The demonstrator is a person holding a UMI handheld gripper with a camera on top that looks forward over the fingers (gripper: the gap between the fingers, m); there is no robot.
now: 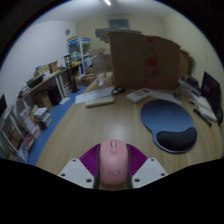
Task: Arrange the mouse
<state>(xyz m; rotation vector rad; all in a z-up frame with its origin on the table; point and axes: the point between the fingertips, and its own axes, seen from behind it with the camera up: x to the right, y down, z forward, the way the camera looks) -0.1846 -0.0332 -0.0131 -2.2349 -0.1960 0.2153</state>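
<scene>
A pink computer mouse (pixel 113 162) sits between my two fingers, pressed by the magenta pads (pixel 92 158) on both sides. My gripper (pixel 113 168) is shut on it and holds it above the wooden table (pixel 100 125). A dark blue mouse mat (pixel 167 125) with a wrist rest lies on the table ahead and to the right of the fingers.
A white keyboard (pixel 100 97) lies farther ahead on the table, with another light object (pixel 139 95) to its right. Large cardboard boxes (pixel 140 58) stand behind. Shelves with clutter (pixel 45 85) line the left side. A dark monitor (pixel 211 92) stands at the right.
</scene>
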